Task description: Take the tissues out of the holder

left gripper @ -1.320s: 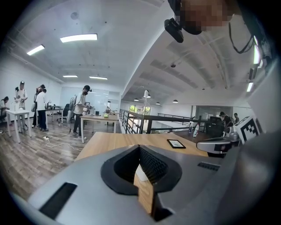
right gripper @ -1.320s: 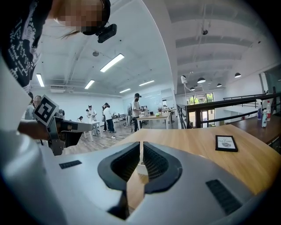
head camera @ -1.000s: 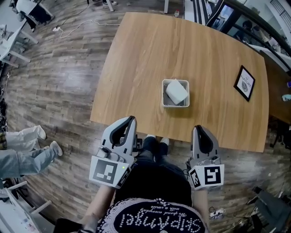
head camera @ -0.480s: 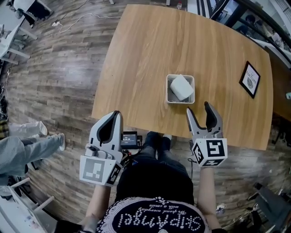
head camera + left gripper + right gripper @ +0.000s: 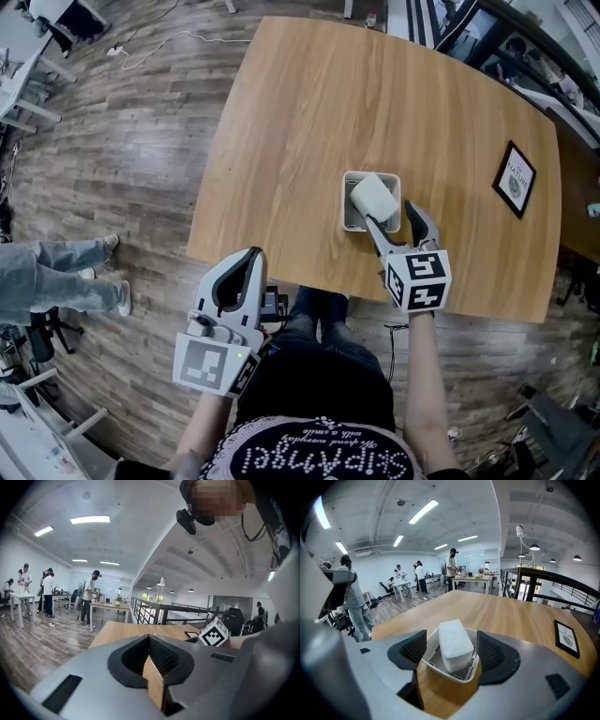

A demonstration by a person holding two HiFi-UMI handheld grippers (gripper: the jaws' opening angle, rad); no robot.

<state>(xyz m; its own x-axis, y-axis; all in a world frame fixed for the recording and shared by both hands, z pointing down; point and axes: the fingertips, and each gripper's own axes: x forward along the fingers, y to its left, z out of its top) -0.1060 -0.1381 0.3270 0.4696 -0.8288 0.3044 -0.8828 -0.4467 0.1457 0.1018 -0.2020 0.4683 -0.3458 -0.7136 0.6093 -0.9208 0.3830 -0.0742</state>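
A white tissue pack point(image 5: 375, 196) stands tilted in a small white holder point(image 5: 349, 214) near the front edge of the wooden table point(image 5: 300, 122). My right gripper point(image 5: 391, 217) hovers just short of the holder, and its jaws are opening. In the right gripper view the tissue pack point(image 5: 453, 642) and the holder point(image 5: 432, 656) sit ahead between the pads point(image 5: 414, 649), which touch nothing. My left gripper point(image 5: 251, 255) is held off the table over the person's lap. Its jaws are shut and empty point(image 5: 150, 641).
A black framed sign point(image 5: 514, 178) lies on the table's right side, and it shows at the right of the right gripper view point(image 5: 567, 639). A person's legs point(image 5: 56, 281) stand on the wood floor at the left. Other people and tables point(image 5: 417, 581) are far behind.
My right gripper has moved forward from the lap to the holder, and its jaws have gone from shut to wide apart. The left gripper has stayed low near the table's edge.
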